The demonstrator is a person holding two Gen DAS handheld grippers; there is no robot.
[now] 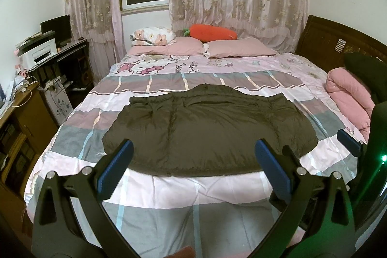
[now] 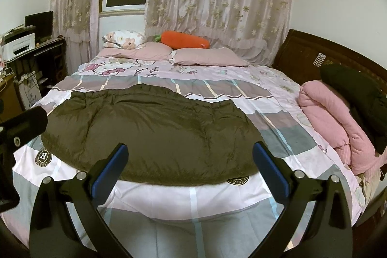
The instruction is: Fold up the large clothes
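Observation:
A large dark olive padded jacket [image 1: 205, 129] lies spread flat across the middle of the bed; it also shows in the right wrist view [image 2: 154, 132]. My left gripper [image 1: 193, 149] is open and empty, held above the jacket's near edge. My right gripper [image 2: 191, 154] is open and empty, also above the near edge, further right. The right gripper's blue pad [image 1: 348, 140] shows at the right edge of the left wrist view. The left gripper's body [image 2: 21, 125] shows at the left edge of the right wrist view.
The bed has a pink and grey checked cover [image 1: 193, 195]. Pink pillows [image 1: 239, 47] and an orange carrot cushion [image 1: 212, 33] lie at the far end. A folded pink quilt [image 2: 338, 122] sits at the right by the wooden headboard [image 2: 312, 52]. A desk with a printer [image 1: 38, 52] stands left.

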